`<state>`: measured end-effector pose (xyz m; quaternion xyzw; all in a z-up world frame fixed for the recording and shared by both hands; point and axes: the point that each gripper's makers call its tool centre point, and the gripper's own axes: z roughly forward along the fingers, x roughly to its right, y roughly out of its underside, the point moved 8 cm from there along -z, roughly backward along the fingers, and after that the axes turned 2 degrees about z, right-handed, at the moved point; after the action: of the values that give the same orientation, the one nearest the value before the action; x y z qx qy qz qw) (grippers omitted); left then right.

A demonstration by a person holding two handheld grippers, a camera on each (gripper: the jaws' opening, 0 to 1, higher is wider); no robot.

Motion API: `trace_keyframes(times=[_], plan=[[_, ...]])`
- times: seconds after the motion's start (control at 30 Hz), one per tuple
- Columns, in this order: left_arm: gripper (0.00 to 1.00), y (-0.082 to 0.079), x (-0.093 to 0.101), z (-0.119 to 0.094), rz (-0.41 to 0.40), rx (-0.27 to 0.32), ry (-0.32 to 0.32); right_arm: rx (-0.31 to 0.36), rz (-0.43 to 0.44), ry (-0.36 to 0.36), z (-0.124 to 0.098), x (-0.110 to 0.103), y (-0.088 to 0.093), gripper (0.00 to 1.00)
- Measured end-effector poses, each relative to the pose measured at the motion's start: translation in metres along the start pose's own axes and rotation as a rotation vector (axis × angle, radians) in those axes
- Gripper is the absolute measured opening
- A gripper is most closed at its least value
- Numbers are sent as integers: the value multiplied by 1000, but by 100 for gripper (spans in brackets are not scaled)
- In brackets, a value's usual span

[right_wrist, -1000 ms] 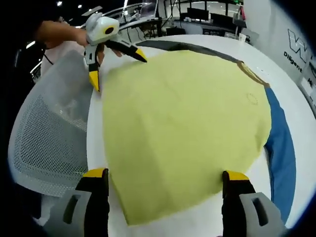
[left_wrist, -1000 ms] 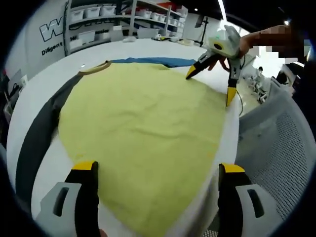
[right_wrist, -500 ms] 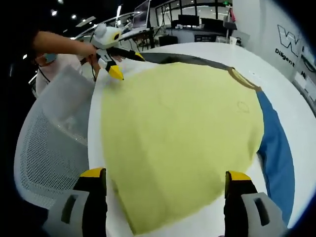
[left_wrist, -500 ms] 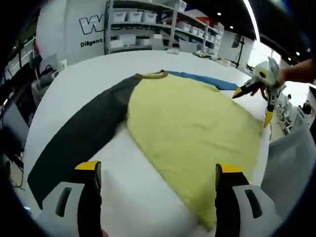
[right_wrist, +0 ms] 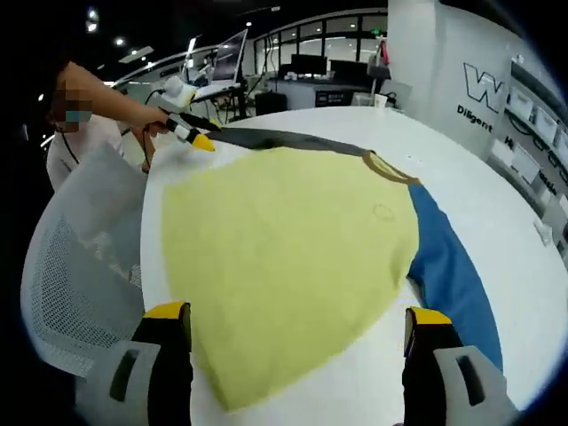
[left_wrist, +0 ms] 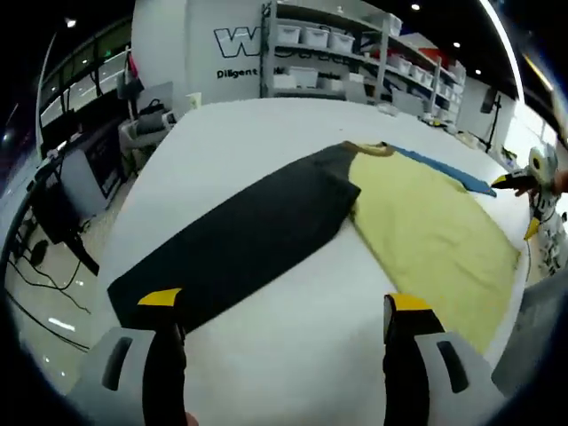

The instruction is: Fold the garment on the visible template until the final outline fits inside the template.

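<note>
The left gripper (left_wrist: 275,311) is hovering with jaws spread wide and empty over the white table (left_wrist: 231,133); the garment's dark sleeve (left_wrist: 240,235) is lying just ahead. The right gripper (right_wrist: 297,324) is gaping too, empty, with the yellow garment (right_wrist: 284,257) lying flat between and beyond its jaws.

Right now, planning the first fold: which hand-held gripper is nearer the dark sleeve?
Left. The left hand-held gripper hovers beside the dark sleeve; the right hand-held gripper hangs over the yellow body's hem.
</note>
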<state>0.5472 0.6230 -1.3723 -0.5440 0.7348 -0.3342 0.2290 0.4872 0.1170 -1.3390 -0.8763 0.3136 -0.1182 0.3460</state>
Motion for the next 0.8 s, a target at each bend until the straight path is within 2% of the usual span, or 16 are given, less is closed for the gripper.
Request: trace_keyframes(times=[0.17,0.23,0.33,0.4,0.43,0.53,0.57,0.7,0.8], plan=[[87,7,-18,-6,-23,-24,-41,8,58,40,-17,4,16,99],[87,8,-16,-10,-44,-25,-43,-15,54,52,-19,1,26,99],[88,12,-8,-15,-30,-31,-42,-58,38,78,-20,-3,46,99],[88,13,-3,-17,-12,-33,-35,-63,36,95,-20,-2,52,99],[88,14,-2,-19,-2,-35,-36,-74,29,138,-21,2,56,99],[88,14,-4,-22,-20,-28,-49,-97,29,183,-21,11,65,96],[88,14,-5,-23,-32,-28,-54,-126,28,203,-22,17,71,95],[88,17,-12,-28,-34,-36,-69,-141,46,186,-21,18,77,96],[88,19,-21,-32,-38,-40,-86,-178,-7,162,-21,9,82,97]])
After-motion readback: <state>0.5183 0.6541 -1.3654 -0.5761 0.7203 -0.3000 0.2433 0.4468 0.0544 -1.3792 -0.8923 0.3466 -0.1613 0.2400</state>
